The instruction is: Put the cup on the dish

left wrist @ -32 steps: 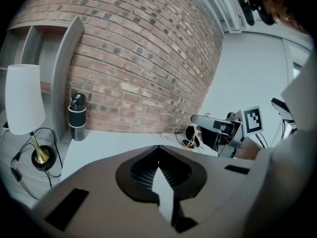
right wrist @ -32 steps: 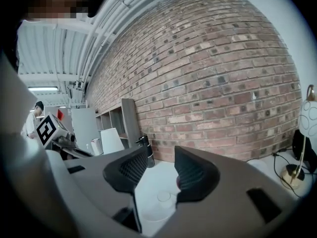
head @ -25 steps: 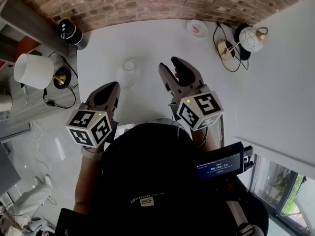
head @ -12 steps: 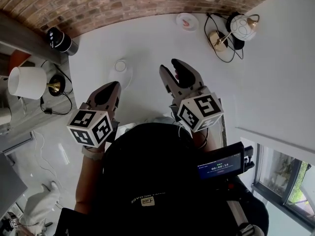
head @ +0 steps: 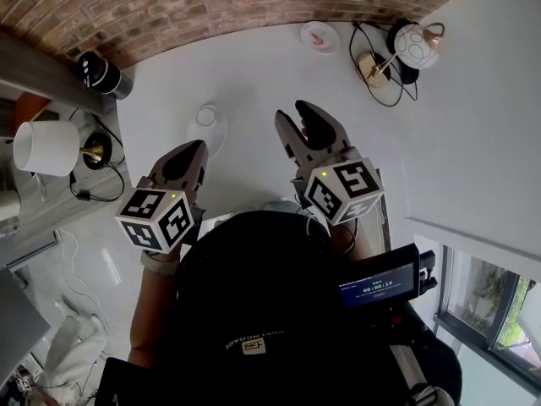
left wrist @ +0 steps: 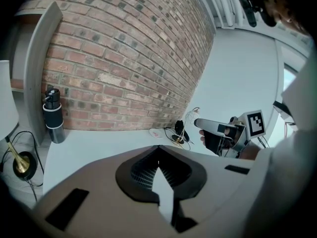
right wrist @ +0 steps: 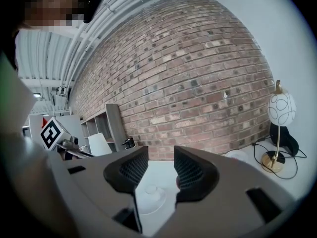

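On the white surface (head: 254,74), ahead of both grippers, a small pale cup (head: 205,115) stood with a wider pale dish (head: 215,140) directly under it or just on its near side. In the right gripper view the cup appeared to rise from the dish, but whether it was actually seated could not be confirmed. A second small plate (head: 319,36) lay well apart at the far edge, near a globe lamp (head: 416,44).

The left gripper (head: 193,150) was held close to the person, its fingers (left wrist: 141,170) clenched tip to tip with nothing between them. The right gripper (head: 295,115) was likewise held close, its fingers (right wrist: 193,175) a little apart and empty, with cup and dish framed in the gap well ahead. Neither gripper touched anything.

Assessment: the placement looked either complete or not yet begun, and the frames did not settle which. Should the cup have needed moving, the right gripper was the better aligned.

Recommended practice was as follows:
- Widen the fingers before arrival.
- Come in low and level, so that one finger passes either side of the cup wall without nudging the dish.
- Close only until the cup is steady, then lift clear of the rim.
- Lower over the dish centre and release before drawing straight back.

Risk noted: so light a cup might tip or skid if one finger struck it first.
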A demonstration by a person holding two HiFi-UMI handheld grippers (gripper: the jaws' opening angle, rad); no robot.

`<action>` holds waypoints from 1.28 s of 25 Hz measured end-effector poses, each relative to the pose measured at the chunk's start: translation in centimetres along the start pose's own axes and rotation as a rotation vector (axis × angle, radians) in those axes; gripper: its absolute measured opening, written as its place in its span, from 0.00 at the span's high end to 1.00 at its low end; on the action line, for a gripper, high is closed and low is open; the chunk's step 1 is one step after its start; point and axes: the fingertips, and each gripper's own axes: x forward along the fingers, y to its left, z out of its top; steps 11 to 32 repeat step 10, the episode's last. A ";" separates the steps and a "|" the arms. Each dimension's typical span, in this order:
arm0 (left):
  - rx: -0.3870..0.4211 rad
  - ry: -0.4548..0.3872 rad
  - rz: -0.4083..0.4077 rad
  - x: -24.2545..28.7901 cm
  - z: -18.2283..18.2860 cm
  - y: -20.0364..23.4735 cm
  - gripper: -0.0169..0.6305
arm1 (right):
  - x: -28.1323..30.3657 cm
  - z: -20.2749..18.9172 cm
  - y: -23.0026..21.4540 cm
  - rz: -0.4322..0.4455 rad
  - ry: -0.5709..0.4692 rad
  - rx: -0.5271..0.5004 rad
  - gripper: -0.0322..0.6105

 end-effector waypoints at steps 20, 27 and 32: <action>-0.005 -0.003 0.016 -0.5 -0.1 0.6 0.96 | 0.7 -0.2 0.3 0.014 0.000 0.025 0.69; -0.005 -0.003 0.016 -0.5 -0.1 0.6 0.96 | 0.7 -0.2 0.3 0.014 0.000 0.025 0.69; -0.005 -0.003 0.016 -0.5 -0.1 0.6 0.96 | 0.7 -0.2 0.3 0.014 0.000 0.025 0.69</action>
